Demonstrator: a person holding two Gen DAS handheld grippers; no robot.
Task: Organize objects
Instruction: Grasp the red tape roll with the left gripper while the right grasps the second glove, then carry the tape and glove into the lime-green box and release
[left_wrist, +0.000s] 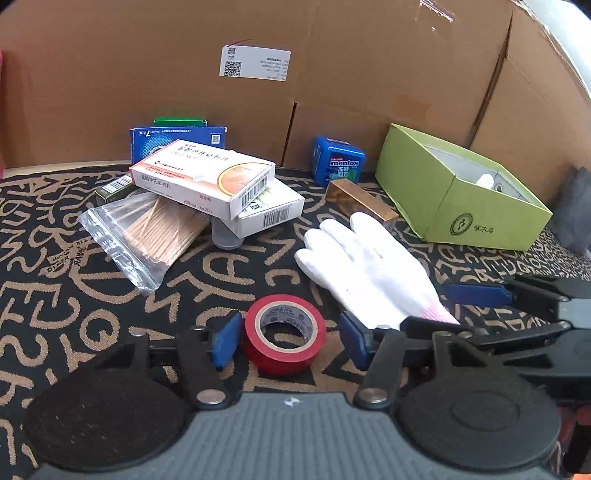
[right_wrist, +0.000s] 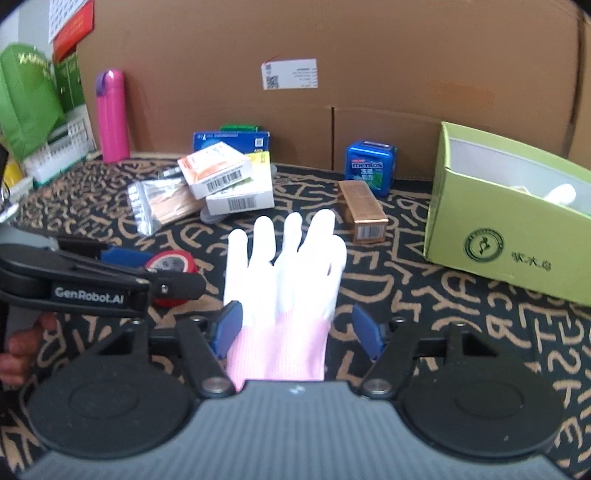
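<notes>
Lying between spread fingers: one red tape roll (left_wrist: 285, 334) at the left gripper (left_wrist: 286, 341), one white glove (right_wrist: 284, 273) at the right gripper (right_wrist: 295, 330).

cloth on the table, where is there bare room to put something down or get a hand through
Bare cloth lies left of the red tape, below the bag of sticks. Another strip runs between the white glove and the green box. It is crowded at the back left, around the stacked cartons.

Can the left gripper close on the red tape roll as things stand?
Probably yes. The red tape roll already lies flat between the open fingers of the left gripper, with a gap on its right side. The white glove lies clear of it.
</notes>
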